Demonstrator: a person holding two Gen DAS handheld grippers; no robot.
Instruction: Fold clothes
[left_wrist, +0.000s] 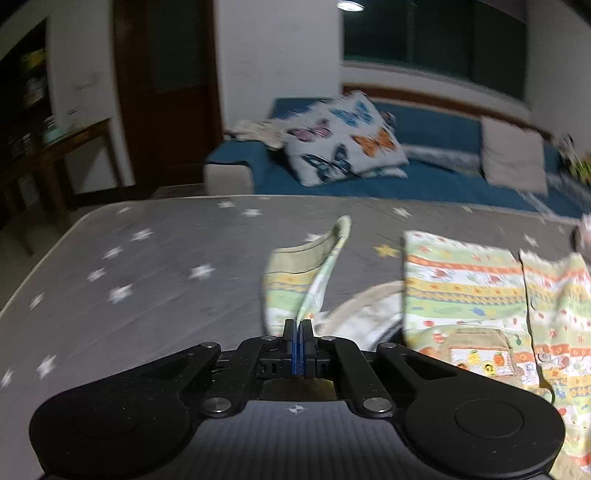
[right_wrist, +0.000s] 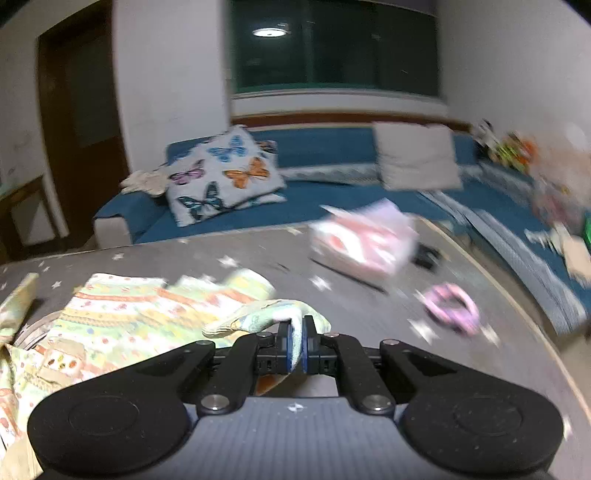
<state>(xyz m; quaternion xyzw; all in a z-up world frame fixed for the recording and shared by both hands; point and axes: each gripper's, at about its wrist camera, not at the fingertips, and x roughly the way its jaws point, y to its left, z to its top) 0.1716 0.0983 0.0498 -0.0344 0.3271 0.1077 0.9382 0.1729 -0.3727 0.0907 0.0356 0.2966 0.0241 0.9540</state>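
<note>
- Left gripper (left_wrist: 299, 326): jaws closed on a thin fold of the patterned garment (left_wrist: 461, 280); the pinched piece, likely a sleeve (left_wrist: 310, 273), rises from the tips toward 12 o'clock, its cuff end lifted off the counter (left_wrist: 147, 258); rest of the garment lies toward 2–3 o'clock of this gripper, spread on the star-print surface; pocket patch (left_wrist: 480, 350) visible at 3 o'clock
- Garment's long axis runs roughly left–right between the two grippers; each holds one end, so neither is nearer to the whole
- Right gripper (right_wrist: 295, 332): jaws closed on a bunched edge of the same garment (right_wrist: 147, 314); cloth body trails off toward 9–10 o'clock
- Judgement: mid-fold, both ends held; the coming move turns on carrying the held ends inward, toward the body between them; both views blurred, so fold lines unclear
- Off-task on the counter, 1–2 o'clock of right gripper: pink-white package (right_wrist: 365, 240); pink ring-shaped item (right_wrist: 450, 306)
</note>
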